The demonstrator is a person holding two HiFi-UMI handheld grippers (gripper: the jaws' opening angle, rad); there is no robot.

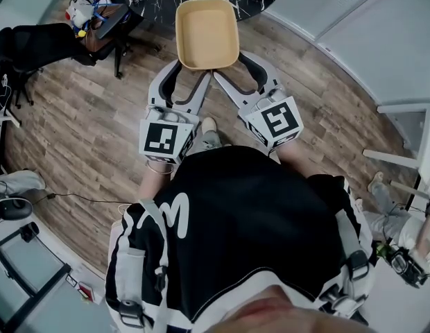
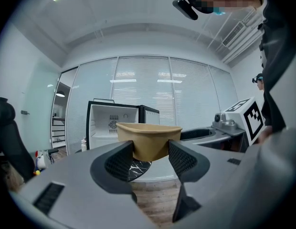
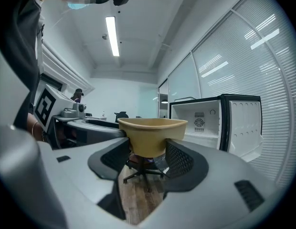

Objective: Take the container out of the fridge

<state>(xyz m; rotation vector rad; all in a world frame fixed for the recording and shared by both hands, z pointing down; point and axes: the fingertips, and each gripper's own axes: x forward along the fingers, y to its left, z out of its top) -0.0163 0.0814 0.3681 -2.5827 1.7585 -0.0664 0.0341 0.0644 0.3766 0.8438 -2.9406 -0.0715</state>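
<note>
Wood-plank flooring (image 1: 83, 130) is running under the whole scene, and a person in a black top (image 1: 250, 220) is standing on it, holding a gripper out in front in each hand. Both grippers are gripping the same tan container (image 1: 207, 33), an open-topped tub with rounded corners. It is hanging in the air over the floor, clear of the fridge. The left gripper (image 1: 186, 76) is clamping the near end of the tub towards its left corner. In the left gripper view the tub's wall is sitting between the two jaws, with the dark ribbed pads (image 2: 120, 162) pressing on it from either side. The right gripper (image 1: 243, 73) is doing the same towards the right corner, its jaws closed on the tub's tapering wall, with the rim flaring out above both jaws. The marker cubes (image 1: 165, 139) are facing up at the person's head. Beyond the left gripper's jaws, behind the tub and a little to the left, a small white fridge (image 2: 112, 125) is standing with its door swung open. From the right gripper's side the same fridge is sitting to the right of the jaws, and a black office chair (image 3: 143, 168) is showing below the tub, between the jaws. Past the tub's far end a black marbled tabletop (image 1: 156, 2) is peeking in
</note>
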